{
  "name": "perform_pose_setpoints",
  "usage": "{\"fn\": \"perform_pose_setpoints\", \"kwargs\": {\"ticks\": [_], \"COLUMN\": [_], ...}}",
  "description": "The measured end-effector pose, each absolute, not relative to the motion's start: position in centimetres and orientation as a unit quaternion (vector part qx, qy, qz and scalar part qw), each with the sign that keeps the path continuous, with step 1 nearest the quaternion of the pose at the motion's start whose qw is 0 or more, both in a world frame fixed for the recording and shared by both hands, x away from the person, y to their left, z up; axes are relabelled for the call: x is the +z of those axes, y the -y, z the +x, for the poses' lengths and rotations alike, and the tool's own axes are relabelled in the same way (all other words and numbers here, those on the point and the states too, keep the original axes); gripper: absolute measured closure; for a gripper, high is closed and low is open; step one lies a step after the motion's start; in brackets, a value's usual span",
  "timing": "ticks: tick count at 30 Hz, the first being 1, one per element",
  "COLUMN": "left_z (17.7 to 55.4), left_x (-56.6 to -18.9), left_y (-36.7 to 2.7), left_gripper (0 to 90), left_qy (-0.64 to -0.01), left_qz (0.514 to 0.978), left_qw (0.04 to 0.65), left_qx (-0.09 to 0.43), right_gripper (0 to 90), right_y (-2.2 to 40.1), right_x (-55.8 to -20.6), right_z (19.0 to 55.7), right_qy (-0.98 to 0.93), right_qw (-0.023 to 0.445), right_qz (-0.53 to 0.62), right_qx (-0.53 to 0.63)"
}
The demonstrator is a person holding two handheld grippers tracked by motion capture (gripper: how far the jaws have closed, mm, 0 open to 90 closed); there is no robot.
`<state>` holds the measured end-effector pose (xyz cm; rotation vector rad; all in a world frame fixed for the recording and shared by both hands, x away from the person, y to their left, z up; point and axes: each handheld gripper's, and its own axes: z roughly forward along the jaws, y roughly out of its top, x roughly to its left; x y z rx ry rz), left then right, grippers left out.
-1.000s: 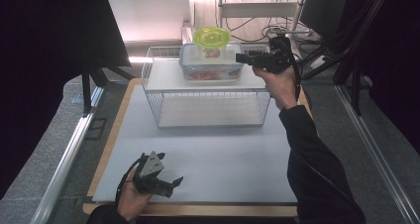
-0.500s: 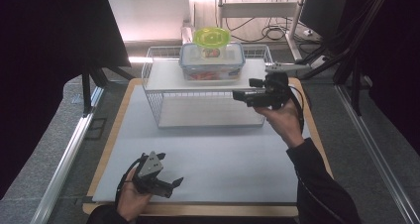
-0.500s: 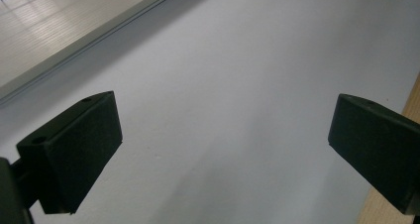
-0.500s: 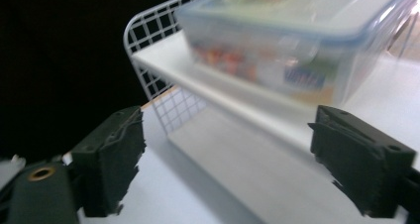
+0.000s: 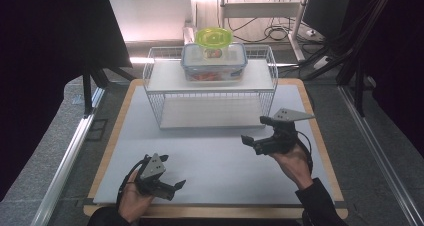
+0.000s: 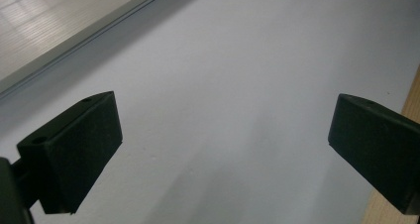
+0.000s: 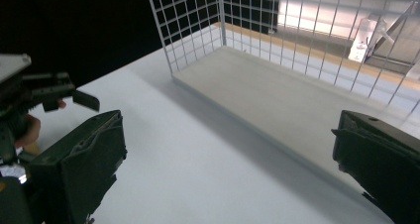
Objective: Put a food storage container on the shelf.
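Right gripper [image 5: 256, 131]: I hold it low over the mat's right side, just near of the rack, pointing left. Its jaws have just been opening and now stand wide, nothing between them.
Left gripper [image 5: 175, 188]: I rest it at the near left of the mat, jaws spread wide over bare surface, holding nothing.
Box [image 5: 214, 62]: clear, with a blue-rimmed lid, on the rack's top shelf at its middle, well apart from both grippers.
Bowl [image 5: 213, 36]: yellow-green, sitting on the box lid.
Rack [image 5: 155, 93]: white wire, at the far middle of the mat; its lower shelf is bare.
Mat [image 5: 215, 161]: pale grey, on a wood-edged table.
Right gripper view: I see the rack's lower shelf ahead, and the left gripper at the left edge.
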<state>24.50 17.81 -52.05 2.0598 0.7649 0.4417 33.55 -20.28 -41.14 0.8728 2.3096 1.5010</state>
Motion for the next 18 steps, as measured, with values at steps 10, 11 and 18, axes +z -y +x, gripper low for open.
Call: {"fn": "perform_pose_setpoints", "kwargs": {"ticks": [10, 11, 18], "left_z": [24.7, 24.7, 24.7], "left_x": [-52.5, -52.6, -52.7], "left_y": [-17.9, -17.8, -17.5], "left_gripper": [0.0, 0.0, 0.0], "left_qy": [-0.302, -0.299, -0.293], "left_qz": [0.833, 0.835, 0.844], "left_qw": [0.431, 0.427, 0.413], "left_qx": [0.172, 0.174, 0.177], "right_gripper": [0.0, 0.0, 0.0], "right_y": [21.4, 21.6, 21.5], "right_x": [-46.7, -47.3, -49.7], "right_z": [31.1, 30.8, 30.5], "right_qy": [-0.804, -0.809, -0.836], "right_qw": [0.140, 0.146, 0.151], "right_qz": [0.319, 0.320, 0.329], "right_qx": [0.483, 0.471, 0.413]}}
